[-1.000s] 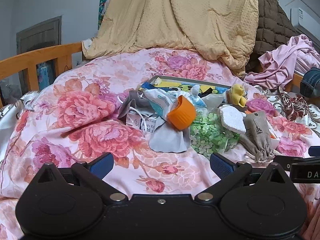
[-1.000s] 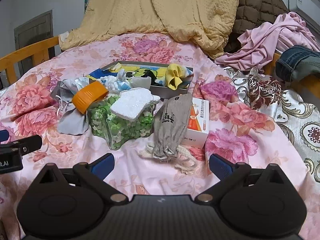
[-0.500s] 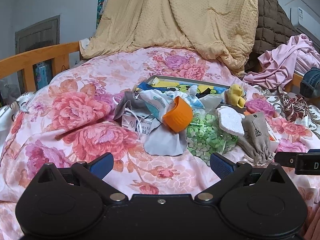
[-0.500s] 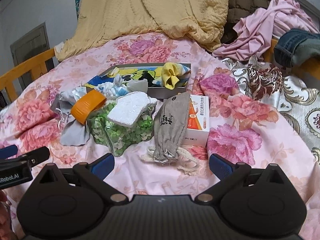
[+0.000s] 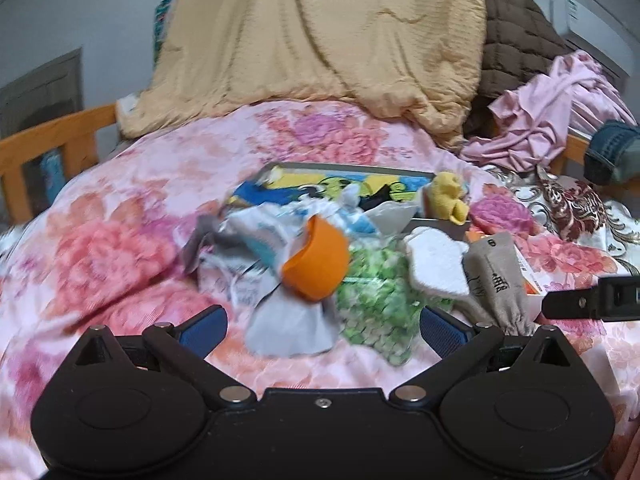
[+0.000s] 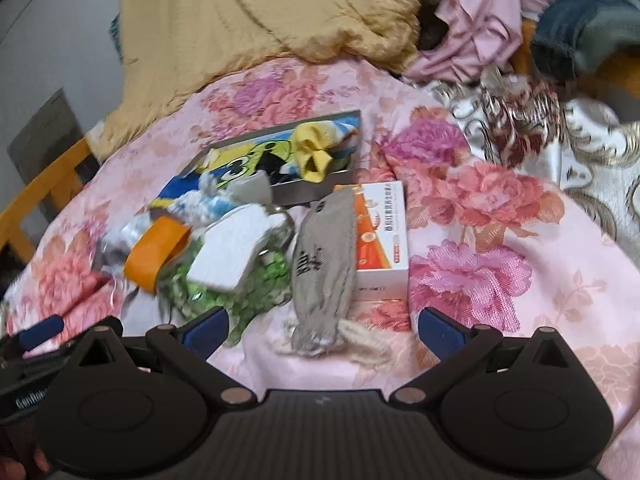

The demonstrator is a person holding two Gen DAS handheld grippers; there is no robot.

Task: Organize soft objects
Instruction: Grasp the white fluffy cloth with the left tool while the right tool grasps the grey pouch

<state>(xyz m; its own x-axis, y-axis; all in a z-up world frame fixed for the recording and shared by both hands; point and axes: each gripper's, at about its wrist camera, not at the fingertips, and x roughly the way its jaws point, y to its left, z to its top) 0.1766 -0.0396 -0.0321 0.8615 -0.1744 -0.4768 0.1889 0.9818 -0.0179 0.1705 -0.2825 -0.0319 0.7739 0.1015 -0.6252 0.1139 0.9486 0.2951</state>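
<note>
A heap of small items lies on the floral bedspread (image 5: 120,248). An orange band (image 5: 318,260) rests on a bag of green pieces (image 5: 376,304), beside a white foam piece (image 5: 436,264) and a grey drawstring pouch (image 5: 496,280). Behind them stands a cartoon-printed box (image 5: 344,184) with a yellow cloth (image 5: 450,194) on its corner. My left gripper (image 5: 322,328) is open, just short of the grey cloth (image 5: 292,328). My right gripper (image 6: 320,330) is open over the pouch (image 6: 324,264), next to the orange-white carton (image 6: 380,240) and foam piece (image 6: 232,252).
A tan quilt (image 5: 320,48) and brown quilt (image 5: 516,40) pile up at the back. Pink clothes (image 5: 552,112) and jeans (image 6: 580,36) lie at the right. A wooden bed rail (image 5: 48,148) runs along the left. Patterned satin fabric (image 6: 552,136) covers the right side.
Both grippers have moved forward toward the heap. The right wrist view now tilts downward and sits closer above the pouch. Both stay open with nothing held.
</note>
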